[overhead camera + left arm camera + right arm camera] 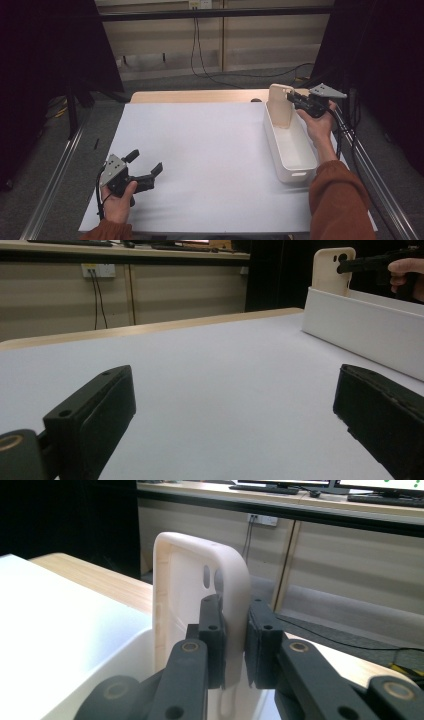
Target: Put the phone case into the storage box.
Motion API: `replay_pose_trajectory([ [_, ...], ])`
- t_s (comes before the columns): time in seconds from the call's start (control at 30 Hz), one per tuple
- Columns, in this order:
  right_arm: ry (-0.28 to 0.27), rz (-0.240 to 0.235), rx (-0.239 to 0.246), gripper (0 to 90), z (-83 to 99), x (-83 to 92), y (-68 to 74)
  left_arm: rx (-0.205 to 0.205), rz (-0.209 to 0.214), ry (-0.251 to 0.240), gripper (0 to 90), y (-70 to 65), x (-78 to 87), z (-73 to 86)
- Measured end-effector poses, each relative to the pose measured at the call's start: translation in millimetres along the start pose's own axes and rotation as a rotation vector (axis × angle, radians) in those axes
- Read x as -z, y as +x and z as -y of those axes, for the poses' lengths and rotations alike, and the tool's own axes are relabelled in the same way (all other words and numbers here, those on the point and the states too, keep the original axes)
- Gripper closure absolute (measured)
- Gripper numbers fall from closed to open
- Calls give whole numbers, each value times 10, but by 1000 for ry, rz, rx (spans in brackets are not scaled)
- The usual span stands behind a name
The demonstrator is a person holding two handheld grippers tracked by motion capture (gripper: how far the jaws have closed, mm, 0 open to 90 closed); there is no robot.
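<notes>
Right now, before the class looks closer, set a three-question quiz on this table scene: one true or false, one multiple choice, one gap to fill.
1. True or false: the left tool is open, over the white mat, with nothing between its jaws.
2. Multiple choice: the right tool is shut on (a) a cable, (b) the phone case, (c) the bin's rim.
3. Fill the gap: the case stands upright at the far end of the white ____.

Key: 1 true. 2 b. 3 bin.
</notes>
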State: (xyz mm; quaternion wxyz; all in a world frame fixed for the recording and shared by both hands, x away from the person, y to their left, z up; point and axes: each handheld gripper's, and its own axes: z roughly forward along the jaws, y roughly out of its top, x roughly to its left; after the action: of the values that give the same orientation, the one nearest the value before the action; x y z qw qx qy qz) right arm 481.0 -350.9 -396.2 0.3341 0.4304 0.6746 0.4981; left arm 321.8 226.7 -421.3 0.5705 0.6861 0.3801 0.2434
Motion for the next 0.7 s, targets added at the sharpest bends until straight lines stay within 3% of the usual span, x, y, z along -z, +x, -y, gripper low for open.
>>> replay_pose_trajectory([
  [0.7,46,61,-2,757,56,-72,-124,-4,0,-1,35,-9,-11,3],
])
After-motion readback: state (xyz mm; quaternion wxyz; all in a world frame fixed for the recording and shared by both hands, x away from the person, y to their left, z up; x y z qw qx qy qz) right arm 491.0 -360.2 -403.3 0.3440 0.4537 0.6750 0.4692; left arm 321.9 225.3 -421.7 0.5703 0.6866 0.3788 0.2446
